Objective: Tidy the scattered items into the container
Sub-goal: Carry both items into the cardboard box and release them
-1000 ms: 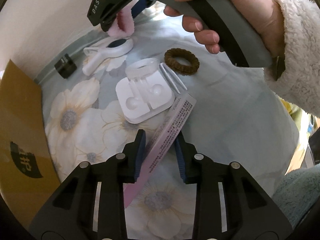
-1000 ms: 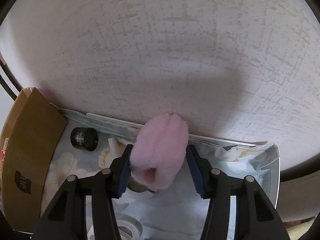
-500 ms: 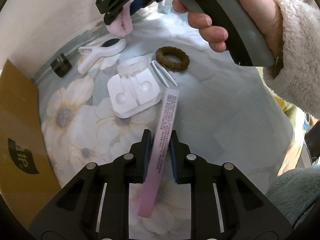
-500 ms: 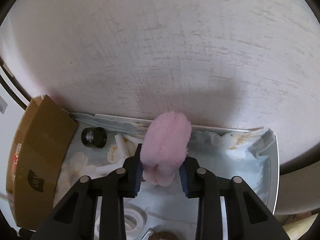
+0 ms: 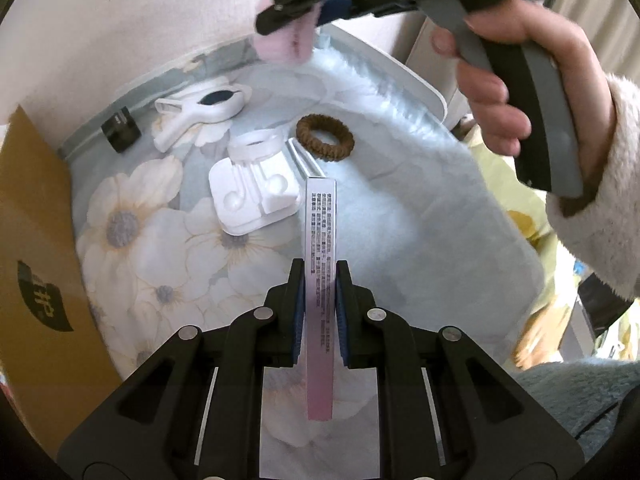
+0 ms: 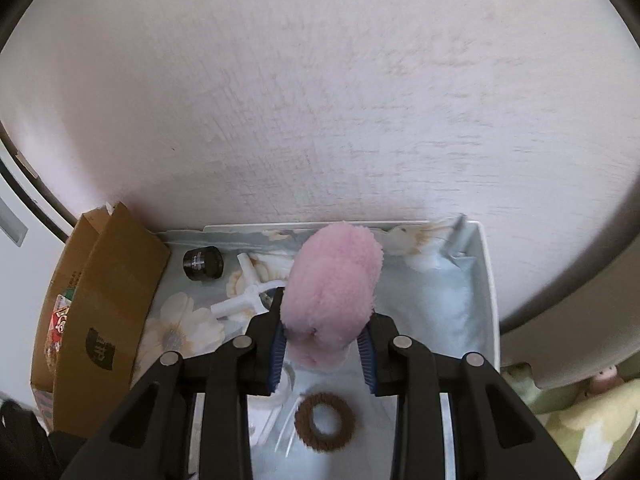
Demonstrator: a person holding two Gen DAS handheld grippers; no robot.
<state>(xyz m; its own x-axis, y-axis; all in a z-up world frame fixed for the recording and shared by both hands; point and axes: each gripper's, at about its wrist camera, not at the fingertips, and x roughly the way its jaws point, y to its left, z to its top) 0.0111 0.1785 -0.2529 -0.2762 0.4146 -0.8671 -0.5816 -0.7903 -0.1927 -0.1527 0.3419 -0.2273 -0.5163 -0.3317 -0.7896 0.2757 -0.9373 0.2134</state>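
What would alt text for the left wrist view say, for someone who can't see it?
The left gripper is shut on a long pink box, held over a floral cloth. Beyond lie a white tray, a brown hair tie, a white clip and a small black jar; a hand holds the right gripper, shut on a pink fluffy item.

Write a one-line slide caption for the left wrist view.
Left hand-held gripper clamps a slim pink box above the floral cloth; right hand-held gripper holds a pink fluffy item.
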